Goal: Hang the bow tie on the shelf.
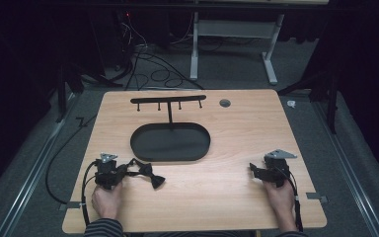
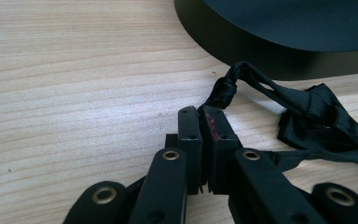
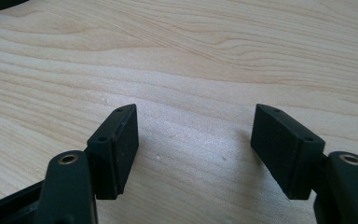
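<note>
Looks like the pickup stage. Left gripper (image 2: 200,116) clenched on the strap of a black bow tie (image 1: 150,175), fingers (image 2: 189,140) pinched tight on the knotted bit. Bow tie itself lying on the wooden surface (image 1: 237,123), just in front of the black oval tray (image 1: 170,142) with its hook stand (image 1: 168,101). Right gripper (image 1: 256,172) parked well apart on the right, fingers (image 3: 116,149) spread wide, nothing between them. Probably headed for one of those hooks next, so: lift without letting the silky strap slip, maybe bring the right one in to spread the loop.
</note>
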Tool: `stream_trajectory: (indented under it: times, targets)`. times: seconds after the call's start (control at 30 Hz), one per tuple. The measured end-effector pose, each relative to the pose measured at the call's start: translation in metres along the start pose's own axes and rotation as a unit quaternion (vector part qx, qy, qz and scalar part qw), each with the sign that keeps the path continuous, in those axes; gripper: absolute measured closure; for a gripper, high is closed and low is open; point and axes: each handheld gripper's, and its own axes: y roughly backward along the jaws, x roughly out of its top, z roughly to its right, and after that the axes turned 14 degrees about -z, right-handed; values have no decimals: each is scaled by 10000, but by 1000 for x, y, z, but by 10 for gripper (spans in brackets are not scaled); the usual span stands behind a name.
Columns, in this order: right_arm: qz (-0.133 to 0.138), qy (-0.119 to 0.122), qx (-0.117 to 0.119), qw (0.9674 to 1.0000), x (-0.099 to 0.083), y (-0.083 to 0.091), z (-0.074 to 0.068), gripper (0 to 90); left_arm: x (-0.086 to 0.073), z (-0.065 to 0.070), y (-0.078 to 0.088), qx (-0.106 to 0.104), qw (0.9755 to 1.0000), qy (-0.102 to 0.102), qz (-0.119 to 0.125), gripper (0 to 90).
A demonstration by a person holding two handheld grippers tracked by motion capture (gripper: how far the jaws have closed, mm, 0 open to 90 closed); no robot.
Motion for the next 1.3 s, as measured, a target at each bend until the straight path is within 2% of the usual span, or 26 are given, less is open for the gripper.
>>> stream_trajectory:
  times: [0.23, 0.4, 0.43, 0.53, 0.63, 0.87, 1.03, 1.3]
  targets:
    - [2, -2, 2, 10000, 0, 0, 0, 332, -1, 0, 11, -27, 9997, -95, 235, 889]
    - [2, -2, 7, 10000, 0, 0, 0, 331, 3, 6, 26, -75, 9986, -289, 428, 889]
    - [3, -1, 7, 10000, 0, 0, 0, 331, 5, 10, 32, -94, 9980, -396, 488, 890]
    - [3, -1, 6, 10000, 0, 0, 0, 331, 7, 13, 36, -179, 9972, -470, 546, 889]
    - [3, -2, 8, 10000, 0, 0, 0, 331, 12, 16, 44, -367, 9953, -632, 639, 889]
    - [0, -1, 2, 10000, 0, 0, 0, 332, 19, 21, 57, -499, 9926, -787, 774, 889]
    - [-2, -4, -2, 10000, 0, 0, 0, 331, 30, 28, 74, -624, 9887, -988, 938, 889]
    - [2, -1, -6, 10000, 0, 0, -1, 330, 40, 32, 86, -762, 9852, -1096, 1074, 889]
